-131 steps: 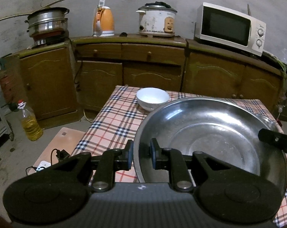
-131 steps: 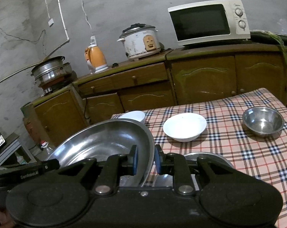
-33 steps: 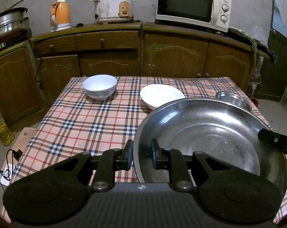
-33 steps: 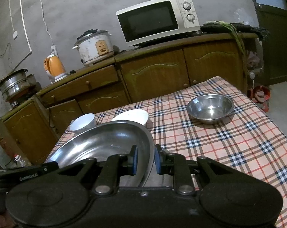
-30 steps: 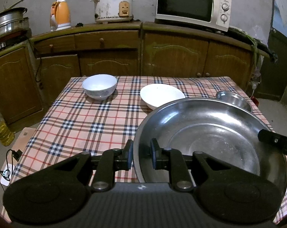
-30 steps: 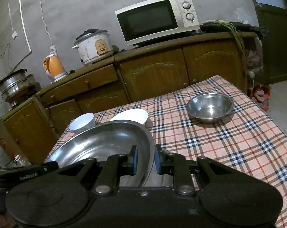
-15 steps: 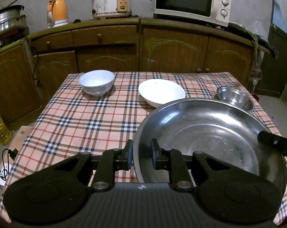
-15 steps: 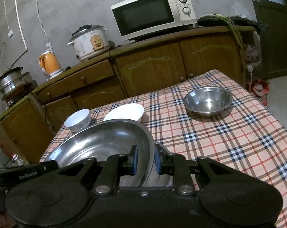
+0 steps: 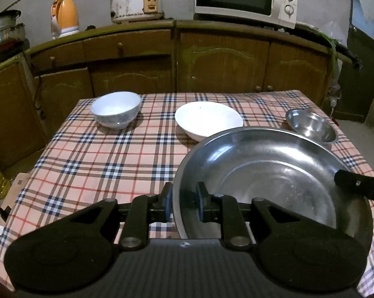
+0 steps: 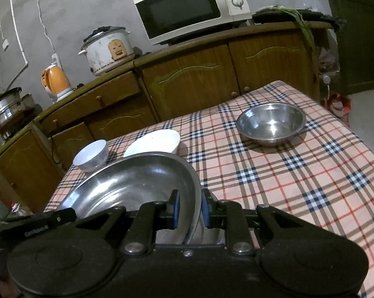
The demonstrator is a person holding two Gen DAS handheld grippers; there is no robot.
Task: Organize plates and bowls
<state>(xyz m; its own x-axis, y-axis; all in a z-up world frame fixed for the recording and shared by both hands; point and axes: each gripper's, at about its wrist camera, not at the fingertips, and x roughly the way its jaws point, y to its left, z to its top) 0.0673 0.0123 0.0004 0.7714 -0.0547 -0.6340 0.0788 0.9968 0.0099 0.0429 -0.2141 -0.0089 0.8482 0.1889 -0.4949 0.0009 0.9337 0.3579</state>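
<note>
Since the earlier frames we have carried the large steel basin (image 9: 273,181) in over the tabletop (image 9: 92,164) and a little lower — the cabinets have slid up in both views and the checked cloth now fills more of them, while our grip on the basin looks the same. Our left gripper (image 9: 184,203) has its jaws closed on the basin's near-left rim, and our right gripper (image 10: 189,212) has its jaws closed on the opposite rim, so the basin hangs between our two hands, its round mouth facing up and tipped slightly

What the coming set-down turns on, as we judge it, is what lies just past the basin's far edge. From the left wrist, the white plate-bowl (image 9: 209,119) sits just beyond that edge, partly covered by it; the small steel bowl (image 9: 311,129) lies to the far right, also close to the rim; the patterned white bowl (image 9: 116,111) stands well apart at the far left. Free cloth lies on our left side, so the left hand is nearer the open space

Much is hidden — the basin blocks whatever tabletop is beneath it, so we cannot tell whether its underside touches the cloth or how close it is. In the right wrist view a second steel edge shows below the basin near the jaws; we cannot tell whether that is another dish or a reflection. The near rim is cut off by our own gripper bodies
</note>
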